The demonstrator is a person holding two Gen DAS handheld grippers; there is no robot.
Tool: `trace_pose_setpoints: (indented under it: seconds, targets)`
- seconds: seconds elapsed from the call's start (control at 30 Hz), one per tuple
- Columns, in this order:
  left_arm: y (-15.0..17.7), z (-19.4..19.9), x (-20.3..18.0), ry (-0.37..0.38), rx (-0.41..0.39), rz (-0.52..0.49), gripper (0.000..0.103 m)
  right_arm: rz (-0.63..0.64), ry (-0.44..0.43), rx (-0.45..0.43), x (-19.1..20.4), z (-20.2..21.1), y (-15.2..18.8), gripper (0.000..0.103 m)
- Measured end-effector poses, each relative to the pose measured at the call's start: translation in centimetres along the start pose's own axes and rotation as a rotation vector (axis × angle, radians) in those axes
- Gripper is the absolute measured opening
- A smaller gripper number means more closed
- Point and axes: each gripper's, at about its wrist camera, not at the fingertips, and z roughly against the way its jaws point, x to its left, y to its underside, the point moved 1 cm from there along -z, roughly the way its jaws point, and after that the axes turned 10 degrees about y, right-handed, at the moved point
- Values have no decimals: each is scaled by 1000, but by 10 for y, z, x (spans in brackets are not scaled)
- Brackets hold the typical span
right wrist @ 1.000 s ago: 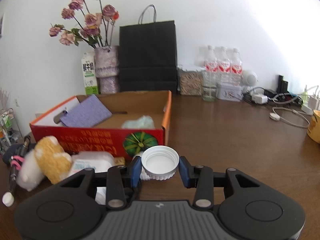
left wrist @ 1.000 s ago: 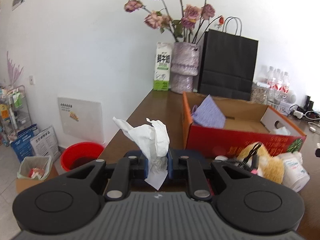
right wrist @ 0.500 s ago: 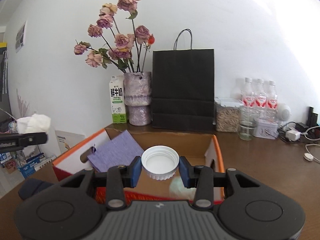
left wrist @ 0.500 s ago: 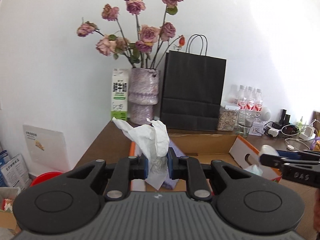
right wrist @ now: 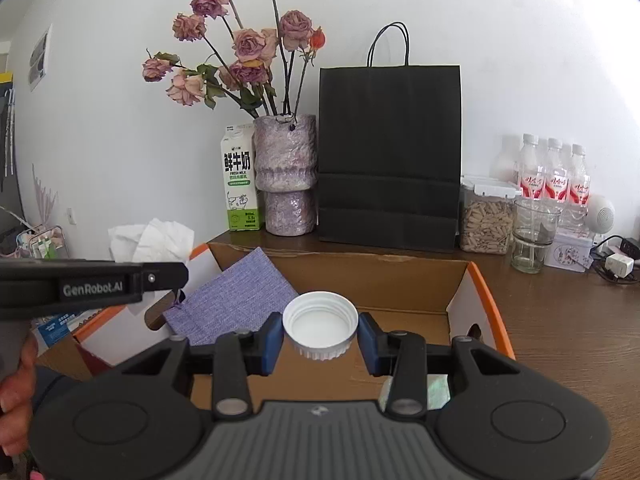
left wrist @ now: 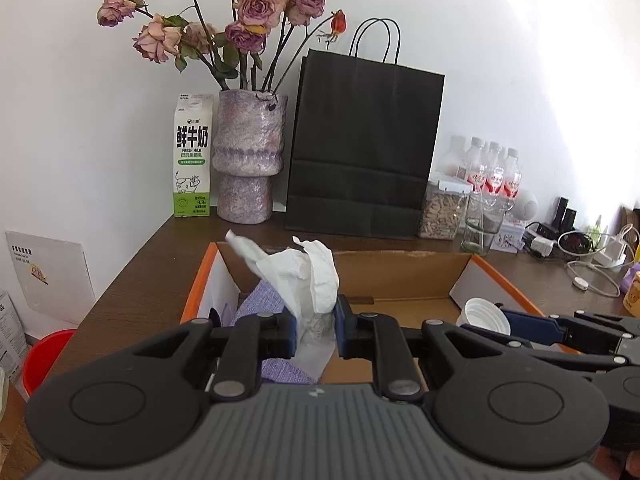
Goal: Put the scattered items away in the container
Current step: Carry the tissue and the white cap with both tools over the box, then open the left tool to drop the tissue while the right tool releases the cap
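Hovering over the box point(left wrist: 400, 276), both tools grip items.

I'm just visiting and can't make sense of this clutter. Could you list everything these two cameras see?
cardboard box: one, brown with orange rim, table centre
purple cloth: one, inside box, left side
tissue: one, white, crumpled, held over box
bottle cap: one, white, held over box
milk carton: one, white and green, by wall
vase: one, purple, dried roses, beside carton
paper bag: one, black, right of vase
jar: one, clear, holds seeds
glass: one, clear, beside jar
water bottles: at least three, red labels
table: one, dark wood
left tool: shut on tissue
right tool: shut on bottle cap
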Motion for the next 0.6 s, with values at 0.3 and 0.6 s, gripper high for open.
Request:
trace_pose_setpoints:
  seconds: [0.3, 0.6]
  targets:
    - [7, -6, 3, -7, 42, 15, 18, 18, 13, 19, 3, -3, 8, 39]
    - [6, -3, 1, -17, 26, 10, 47, 16, 20, 19, 3, -3, 10, 39]
